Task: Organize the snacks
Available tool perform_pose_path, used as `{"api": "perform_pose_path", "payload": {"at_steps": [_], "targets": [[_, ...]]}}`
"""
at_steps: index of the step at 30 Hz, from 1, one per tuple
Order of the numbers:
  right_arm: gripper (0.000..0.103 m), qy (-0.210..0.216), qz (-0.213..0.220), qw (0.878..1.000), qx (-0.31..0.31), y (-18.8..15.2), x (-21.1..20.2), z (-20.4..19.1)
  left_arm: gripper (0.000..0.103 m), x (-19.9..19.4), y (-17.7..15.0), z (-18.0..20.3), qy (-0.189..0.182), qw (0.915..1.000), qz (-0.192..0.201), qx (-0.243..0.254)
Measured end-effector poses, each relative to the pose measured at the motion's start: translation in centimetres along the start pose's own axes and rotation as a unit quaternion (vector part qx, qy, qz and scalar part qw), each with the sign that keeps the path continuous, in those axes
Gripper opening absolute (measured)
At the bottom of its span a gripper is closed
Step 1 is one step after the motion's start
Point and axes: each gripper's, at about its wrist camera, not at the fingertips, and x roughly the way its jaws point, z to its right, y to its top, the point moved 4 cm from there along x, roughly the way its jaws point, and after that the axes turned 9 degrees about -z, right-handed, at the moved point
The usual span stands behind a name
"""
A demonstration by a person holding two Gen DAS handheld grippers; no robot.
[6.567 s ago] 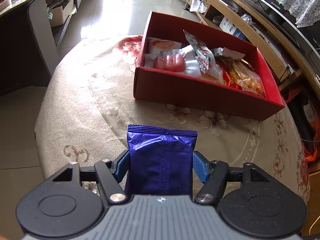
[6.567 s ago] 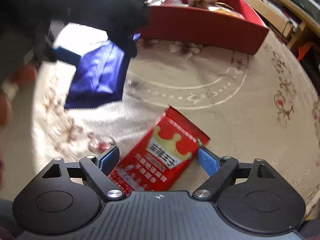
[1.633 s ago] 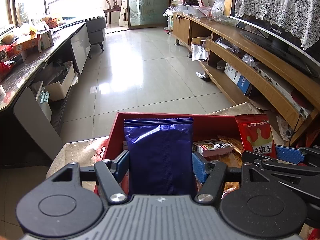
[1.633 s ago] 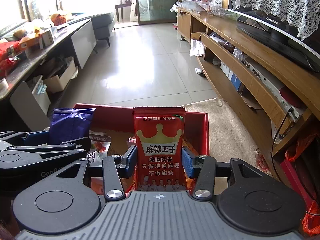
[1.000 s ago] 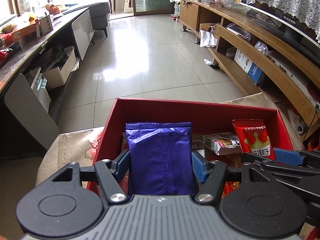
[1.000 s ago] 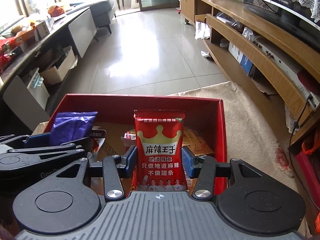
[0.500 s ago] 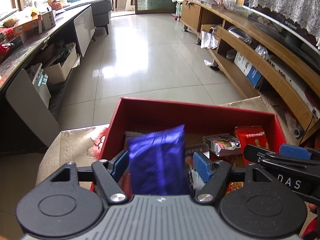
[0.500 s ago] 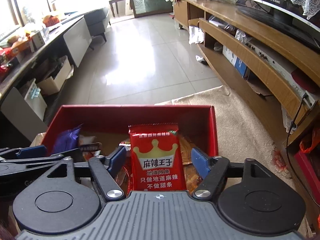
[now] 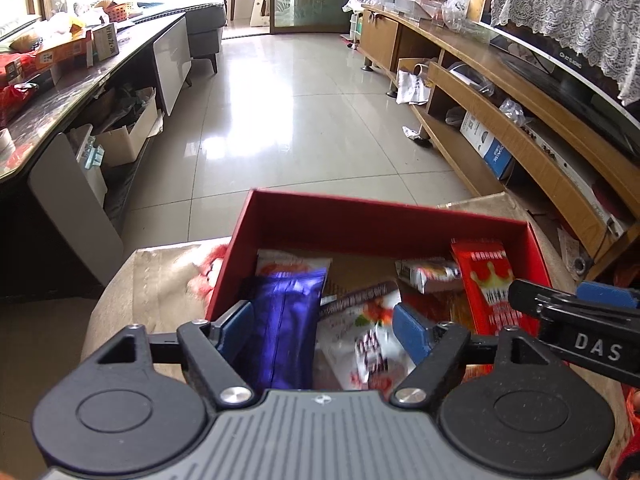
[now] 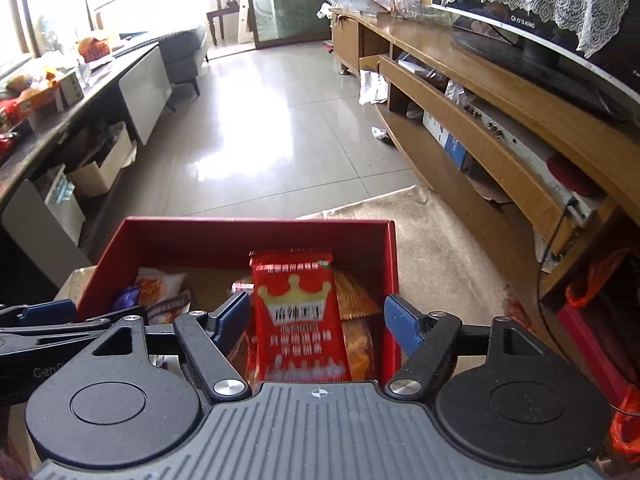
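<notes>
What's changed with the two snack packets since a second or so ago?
Both were let go. The left gripper is opening, and the purple packet has dropped into the red box. The right gripper has released the red packet there. The box stayed put.

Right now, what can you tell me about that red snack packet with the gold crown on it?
The red snack packet is a flat, glossy foil-like pouch with a crimped top edge, a gold crown and white Chinese lettering, blurred here. It stands nearly upright inside the red box, near its right wall, on other wrapped snacks. It sits between the fingers of the right gripper, whose pads stand clear of its sides, so it is released.
</notes>
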Motion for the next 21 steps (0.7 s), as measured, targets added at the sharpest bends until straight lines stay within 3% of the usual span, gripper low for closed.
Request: {"api": "perform_pose_path", "payload": {"at_steps": [21], "targets": [[0.086, -0.016, -0.043, 0.999, 0.005, -10.0, -4.3, 0.0, 0.086, -3.8, -10.8, -0.3, -0.013, 0.9995, -0.027, 0.008]]}}
